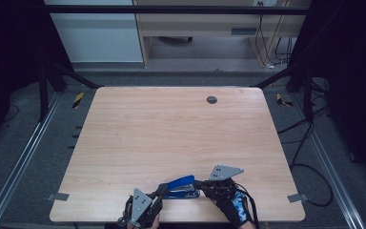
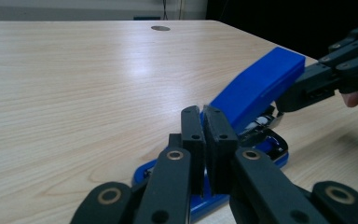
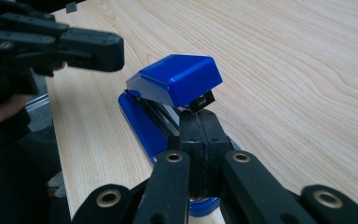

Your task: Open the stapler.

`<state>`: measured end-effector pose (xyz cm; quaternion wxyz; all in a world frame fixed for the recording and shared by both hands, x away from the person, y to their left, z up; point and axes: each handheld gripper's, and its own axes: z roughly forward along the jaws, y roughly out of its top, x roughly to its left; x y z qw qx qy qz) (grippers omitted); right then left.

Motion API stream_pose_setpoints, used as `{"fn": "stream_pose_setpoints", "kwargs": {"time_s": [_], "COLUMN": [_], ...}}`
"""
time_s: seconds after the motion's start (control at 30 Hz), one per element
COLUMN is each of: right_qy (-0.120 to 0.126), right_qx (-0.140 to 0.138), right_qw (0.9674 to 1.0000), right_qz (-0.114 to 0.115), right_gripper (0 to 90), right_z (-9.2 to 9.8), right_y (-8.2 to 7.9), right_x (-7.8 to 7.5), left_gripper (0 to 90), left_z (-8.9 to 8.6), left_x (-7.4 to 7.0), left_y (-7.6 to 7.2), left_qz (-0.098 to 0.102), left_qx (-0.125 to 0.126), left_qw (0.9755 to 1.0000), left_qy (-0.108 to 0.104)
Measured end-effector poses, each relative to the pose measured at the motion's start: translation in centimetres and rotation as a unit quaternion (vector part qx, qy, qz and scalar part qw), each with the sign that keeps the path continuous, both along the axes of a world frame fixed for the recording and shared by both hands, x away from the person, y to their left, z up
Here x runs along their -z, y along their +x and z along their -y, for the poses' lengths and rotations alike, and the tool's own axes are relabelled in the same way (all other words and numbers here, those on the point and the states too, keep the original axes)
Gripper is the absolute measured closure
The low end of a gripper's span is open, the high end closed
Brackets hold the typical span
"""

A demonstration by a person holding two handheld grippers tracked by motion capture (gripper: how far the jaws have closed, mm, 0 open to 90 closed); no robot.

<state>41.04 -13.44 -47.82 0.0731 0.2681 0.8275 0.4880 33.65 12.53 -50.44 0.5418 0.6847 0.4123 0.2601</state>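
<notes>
Blue stapler (image 1: 181, 188) lies on the wooden table (image 1: 171, 133) between both grippers, lid raised. Left gripper (image 2: 206, 128) is closed beside its hinge end; right gripper (image 3: 200, 126) is closed at its front, under the lid.

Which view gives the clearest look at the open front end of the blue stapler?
The right gripper view: the stapler faces the camera, its raised top and the gap beneath plain. The left gripper view shows it from behind, partly hidden by jaws. The high view shows it small.
</notes>
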Motion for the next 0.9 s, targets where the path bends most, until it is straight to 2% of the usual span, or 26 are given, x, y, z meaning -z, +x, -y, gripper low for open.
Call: {"fn": "stream_pose_setpoints", "kwargs": {"time_s": [0.17, 0.4, 0.9], "right_qy": [0.002, 0.004, 0.007], "right_qx": [-0.001, -0.002, -0.004], "right_qw": [1.0, 1.0, 1.0], "right_qz": [0.001, 0.003, 0.006], "right_gripper": [90.0, 90.0, 90.0], "right_z": [0.0, -0.1, -0.2], "right_y": [0.0, 0.1, 0.2], "right_x": [0.0, -0.1, -0.2], "left_gripper": [87.0, 87.1, 87.2], "left_z": [1.0, 2.2, 4.8], "left_x": [0.5, 1.2, 2.0], "left_y": [-0.6, -0.8, -0.1], "left_qz": [-0.002, -0.01, -0.016], "left_qx": [0.01, 0.025, 0.04], "left_qw": [1.0, 0.9996, 0.9989], "left_qy": [0.0, 0.003, 0.018]}}
